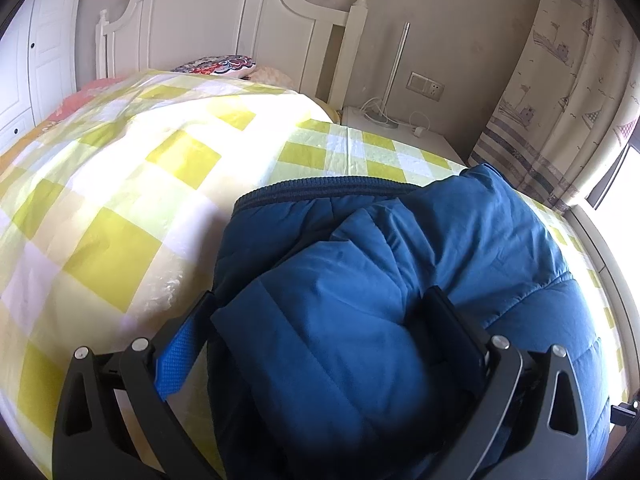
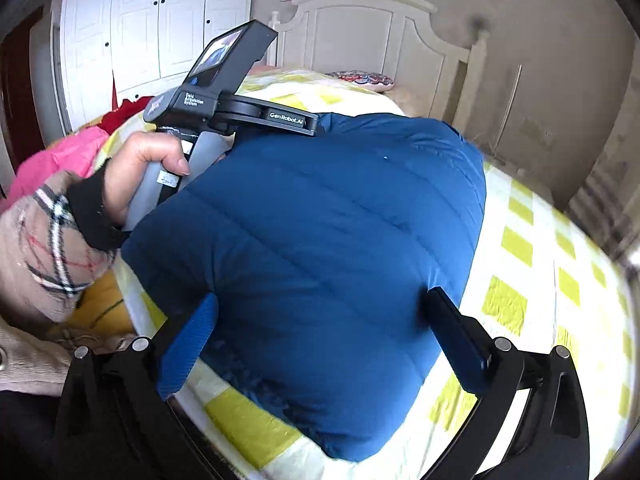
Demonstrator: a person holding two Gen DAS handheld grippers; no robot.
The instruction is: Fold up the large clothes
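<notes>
Folding well advanced, judging by shape: blue padded jacket (image 2: pixel 312 232) already gathered into a thick, compact bundle on the bed (image 1: pixel 120 184), lying on the yellow-checked cover toward the foot end, away from the white headboard (image 1: pixel 224 20). Sleeve or side panel seen doubled over the body in the left wrist view, dark ribbed hem (image 1: pixel 324 190) showing along the far edge. Probably left: a last tuck or press, then setting aside; other garments, pink and red (image 2: pixel 76 152), heaped at the bed's far side and likely waiting.

Left hand-held gripper (image 1: pixel 320 320) clamped on a bulging fold of the jacket, padding swelling between both fingers. Right hand-held gripper (image 2: pixel 320 320) spread wide, fingers standing either side of the bundle's near end with nothing pinched, so released. Person's left hand (image 2: pixel 136 172) wrapped around the other tool's handle at the jacket's left edge.

Long axis of the bundle roughly along the bed, near end toward the right camera, far end toward the headboard; collar end not identifiable.
</notes>
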